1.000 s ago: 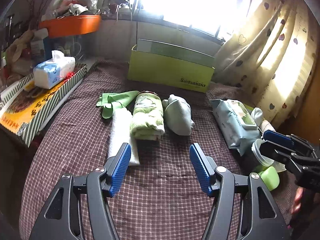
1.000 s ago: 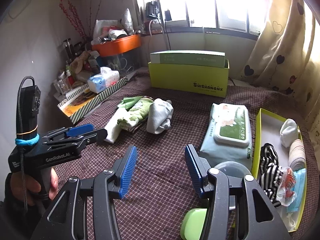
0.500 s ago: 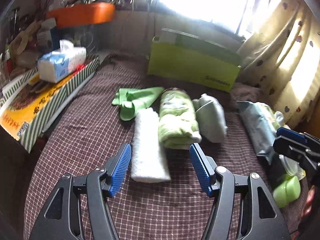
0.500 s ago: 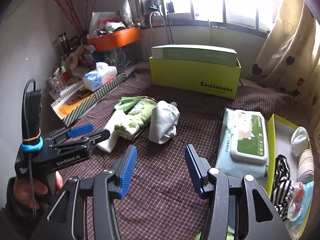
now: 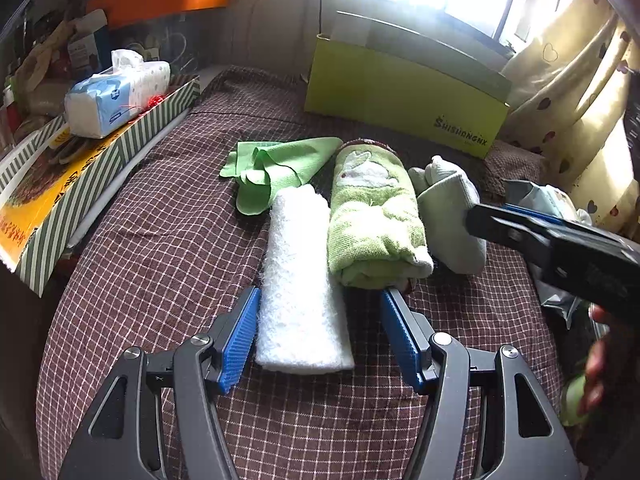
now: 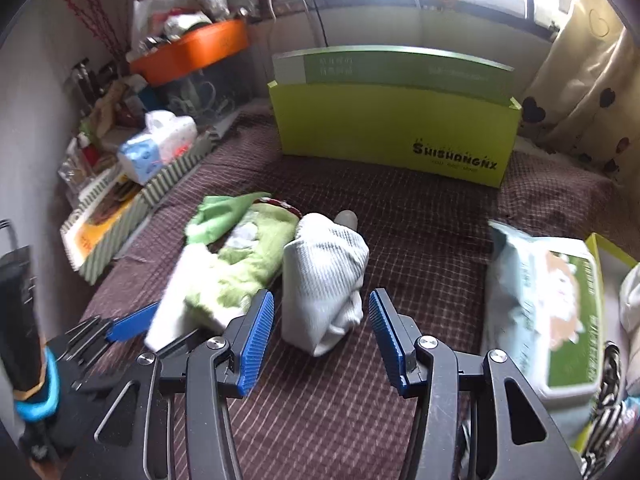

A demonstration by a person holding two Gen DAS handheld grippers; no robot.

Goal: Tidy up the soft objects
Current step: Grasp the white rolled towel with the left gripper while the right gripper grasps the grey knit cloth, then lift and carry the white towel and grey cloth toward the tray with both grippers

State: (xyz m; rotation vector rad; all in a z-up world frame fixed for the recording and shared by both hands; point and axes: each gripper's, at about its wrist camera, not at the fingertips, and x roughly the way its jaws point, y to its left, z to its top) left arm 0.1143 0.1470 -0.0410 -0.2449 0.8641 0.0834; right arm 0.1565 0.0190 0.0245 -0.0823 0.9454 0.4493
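My left gripper [image 5: 320, 332] gapes wide around the white towel's [image 5: 298, 276] near end; my right gripper [image 6: 322, 336], equally wide, straddles the grey folded cloth [image 6: 324, 276]. Nothing is lifted yet, so I judge all four cloths on the checked bedspread [image 5: 160, 248] remain unsorted.

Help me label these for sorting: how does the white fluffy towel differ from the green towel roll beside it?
The white fluffy towel is plain and folded flat in a long strip; the green towel roll is rolled thick and shows a white animal picture. The white one lies between the open left claw fingers; the green one lies just beyond. Both lie lengthwise, side by side.
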